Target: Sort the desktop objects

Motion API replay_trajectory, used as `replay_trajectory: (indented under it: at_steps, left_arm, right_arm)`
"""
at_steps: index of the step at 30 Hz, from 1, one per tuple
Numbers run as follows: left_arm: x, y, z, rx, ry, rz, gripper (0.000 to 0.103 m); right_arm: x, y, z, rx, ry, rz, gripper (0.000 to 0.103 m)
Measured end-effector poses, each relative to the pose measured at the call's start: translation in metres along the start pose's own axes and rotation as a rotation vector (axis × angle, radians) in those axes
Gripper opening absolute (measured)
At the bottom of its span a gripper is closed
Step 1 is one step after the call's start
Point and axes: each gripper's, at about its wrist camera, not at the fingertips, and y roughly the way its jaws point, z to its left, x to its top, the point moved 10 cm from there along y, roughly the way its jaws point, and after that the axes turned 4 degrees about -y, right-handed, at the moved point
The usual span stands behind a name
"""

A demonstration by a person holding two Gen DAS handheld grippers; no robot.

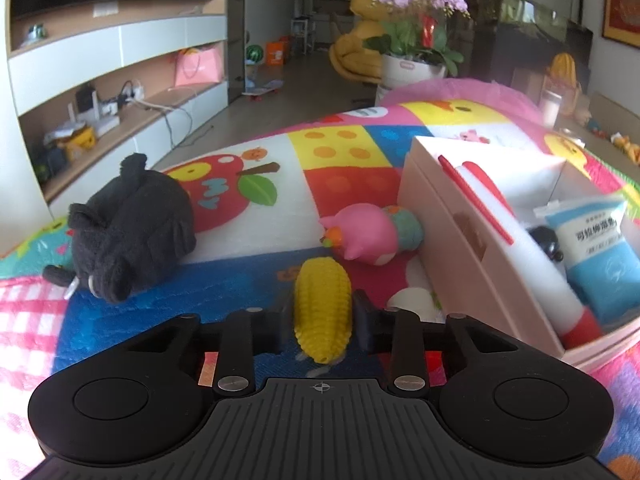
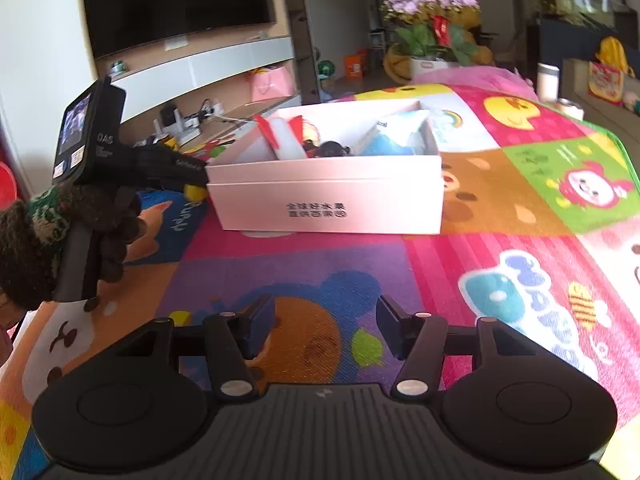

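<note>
My left gripper [image 1: 322, 314] is shut on a yellow toy corn cob [image 1: 322, 308], held just above the colourful play mat. Ahead of it lie a pink pig toy [image 1: 366, 236] and a black plush animal [image 1: 128, 232]. The white box [image 1: 452, 240] stands to the right; it holds a big red-and-white pen [image 1: 520, 252], a blue-and-white packet [image 1: 600, 256] and a small black toy [image 1: 546, 240]. My right gripper [image 2: 326, 328] is open and empty over the mat, short of the same box [image 2: 328, 196]. The left gripper with its holder's gloved hand [image 2: 92, 216] shows at that view's left, the corn tip [image 2: 195, 191] beside the box.
The play mat [image 1: 260, 272] covers the table. A flower pot [image 1: 416, 40] stands beyond its far edge. A TV wall with shelves [image 1: 100, 80] is to the left. A cup [image 2: 547, 80] sits at the far right of the mat.
</note>
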Motion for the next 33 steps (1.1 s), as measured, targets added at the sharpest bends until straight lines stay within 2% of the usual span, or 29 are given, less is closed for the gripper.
replay_trajectory:
  at_steps: [3, 5, 10, 14, 17, 19, 22, 25, 29, 33]
  left_arm:
    - [-0.004, -0.019, 0.006, 0.015, 0.043, -0.032, 0.035]
    - [-0.011, -0.041, 0.007, -0.004, 0.058, -0.047, 0.035]
    - [-0.042, -0.104, -0.031, -0.181, 0.127, -0.035, 0.035]
    - [-0.072, -0.126, -0.079, -0.333, 0.229, -0.004, 0.036]
    - [-0.087, -0.122, -0.097, -0.362, 0.267, 0.021, 0.040]
    - [-0.085, -0.119, -0.098, -0.375, 0.247, 0.022, 0.046]
    - [-0.066, -0.119, -0.084, -0.342, 0.198, -0.025, 0.049]
    - [-0.043, -0.107, -0.064, -0.240, 0.195, -0.077, 0.046]
    - [-0.031, -0.076, -0.054, -0.107, 0.307, -0.120, 0.047]
    - [-0.030, -0.045, -0.052, -0.065, 0.358, -0.110, 0.047]
  right_arm:
    - [0.000, -0.001, -0.003, -0.009, 0.022, -0.031, 0.065]
    - [0.002, -0.002, -0.006, -0.014, 0.034, -0.050, 0.069]
    - [0.003, -0.004, -0.013, -0.008, 0.079, -0.084, 0.077]
    - [0.004, -0.004, -0.011, -0.005, 0.075, -0.091, 0.078]
    - [0.003, -0.009, -0.008, -0.021, 0.057, -0.113, 0.080]
    - [0.004, -0.013, -0.007, -0.032, 0.048, -0.133, 0.081]
    - [0.004, -0.017, -0.007, -0.036, 0.041, -0.157, 0.082]
    - [0.003, -0.016, -0.006, -0.023, 0.039, -0.157, 0.082]
    - [0.004, -0.015, -0.006, -0.015, 0.048, -0.151, 0.083]
    - [0.003, -0.015, -0.006, -0.023, 0.046, -0.150, 0.085]
